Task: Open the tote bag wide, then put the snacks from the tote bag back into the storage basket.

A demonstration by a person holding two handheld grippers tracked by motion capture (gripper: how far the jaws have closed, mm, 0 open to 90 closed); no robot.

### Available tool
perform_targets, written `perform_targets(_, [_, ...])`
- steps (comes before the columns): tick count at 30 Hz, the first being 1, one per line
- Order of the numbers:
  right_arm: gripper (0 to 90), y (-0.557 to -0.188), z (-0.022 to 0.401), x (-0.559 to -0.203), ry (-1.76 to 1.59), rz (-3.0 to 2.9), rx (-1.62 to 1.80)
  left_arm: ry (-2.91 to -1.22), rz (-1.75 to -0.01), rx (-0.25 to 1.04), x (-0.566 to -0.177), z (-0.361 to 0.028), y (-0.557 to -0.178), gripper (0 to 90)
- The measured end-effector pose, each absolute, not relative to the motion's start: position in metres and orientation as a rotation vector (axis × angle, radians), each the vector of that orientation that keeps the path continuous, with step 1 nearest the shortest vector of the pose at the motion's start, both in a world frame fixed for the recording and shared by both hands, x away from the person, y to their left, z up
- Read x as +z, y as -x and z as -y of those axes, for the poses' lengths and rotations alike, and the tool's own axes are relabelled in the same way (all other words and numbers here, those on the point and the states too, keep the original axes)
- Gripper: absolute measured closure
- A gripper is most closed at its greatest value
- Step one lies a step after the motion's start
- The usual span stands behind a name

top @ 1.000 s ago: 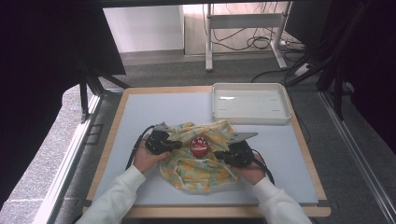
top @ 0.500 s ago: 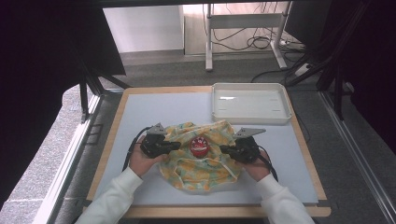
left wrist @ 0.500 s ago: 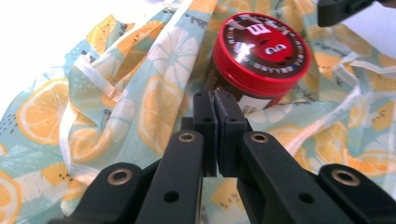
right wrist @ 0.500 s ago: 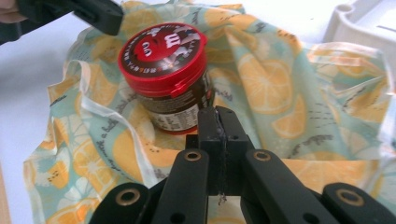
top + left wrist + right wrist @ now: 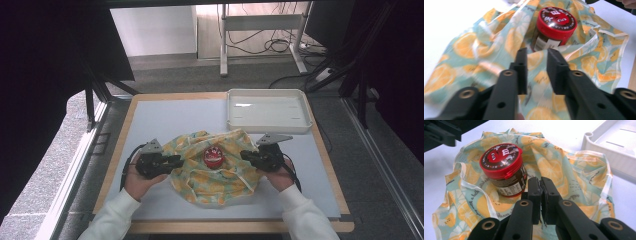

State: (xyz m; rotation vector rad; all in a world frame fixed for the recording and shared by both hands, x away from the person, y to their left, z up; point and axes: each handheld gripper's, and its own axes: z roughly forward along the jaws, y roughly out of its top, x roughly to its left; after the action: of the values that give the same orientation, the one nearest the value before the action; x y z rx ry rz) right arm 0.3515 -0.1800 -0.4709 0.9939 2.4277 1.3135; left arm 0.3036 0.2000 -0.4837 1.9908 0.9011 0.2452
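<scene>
A cloth printed with orange slices lies spread on the white mat, and a brown jar with a red lid stands on its middle. My left gripper rests at the cloth's left edge. In the left gripper view its jaws have just been opening and stand apart over the cloth, nothing between them, pointing at the jar. My right gripper is at the cloth's right edge. Its jaws have just parted by a slit, almost together, beside the jar and above the cloth.
A white empty tray sits at the back right of the mat, and its corner is seen in the right gripper view. The wooden table edge runs along the front. Cables trail from both grippers.
Both hands have drawn outward from the jar, the left farther to the left. The left jaws have opened. The cloth lies flatter around the jar.
</scene>
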Motion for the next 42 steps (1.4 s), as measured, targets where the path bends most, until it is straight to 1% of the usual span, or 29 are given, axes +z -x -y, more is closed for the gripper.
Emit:
perform_targets(3, [77.7, -0.352, 0.181, -0.469, -0.986, -2.421, 1.315, -1.970, -0.934, 0.270, -0.485, -0.210, -0.298, 58.3])
perform_targets(8, [63.4, -0.354, 0.178, -0.466, -0.970, -2.411, 1.283, -1.943, -0.974, 0.276, -0.487, -0.217, -0.298, 46.1])
perform_targets(9, [59.2, -0.354, 0.178, -0.466, -0.971, -2.410, 1.272, -1.948, -0.977, 0.276, -0.489, -0.217, -0.299, 44.4])
perform_targets(10, [59.2, -0.354, 0.178, -0.466, -0.971, -2.410, 1.272, -1.948, -0.977, 0.276, -0.489, -0.217, -0.299, 42.9])
perform_targets(11, [55.7, -0.354, 0.177, -0.466, -0.965, -2.408, 1.266, -1.957, -0.977, 0.278, -0.490, -0.216, -0.299, 42.9])
perform_targets(12, [48.6, -0.354, 0.175, -0.465, -0.958, -2.406, 1.258, -1.971, -0.979, 0.282, -0.492, -0.215, -0.300, 40.8])
perform_targets(16, [39.9, -0.354, 0.172, -0.464, -0.949, -2.400, 1.251, -1.980, -0.997, 0.305, -0.493, -0.215, -0.301, 38.4])
perform_targets(20, [36.0, -0.354, 0.168, -0.462, -0.931, -2.393, 1.239, -1.984, -1.014, 0.311, -0.495, -0.216, -0.302, 37.9])
perform_targets(24, [34.0, -0.353, 0.162, -0.457, -0.908, -2.390, 1.235, -1.988, -1.022, 0.311, -0.496, -0.218, -0.302, 37.5])
perform_targets(31, [33.1, -0.356, 0.144, -0.455, -0.878, -2.410, 1.230, -1.996, -1.018, 0.322, -0.497, -0.217, -0.303, 37.0])
perform_targets(38, [33.0, -0.356, 0.125, -0.460, -0.869, -2.461, 1.243, -2.012, -1.018, 0.323, -0.498, -0.216, -0.304, 36.9])
perform_targets(42, [32.3, -0.355, 0.114, -0.462, -0.831, -2.490, 1.225, -2.016, -1.016, 0.343, -0.497, -0.216, -0.302, 36.9])
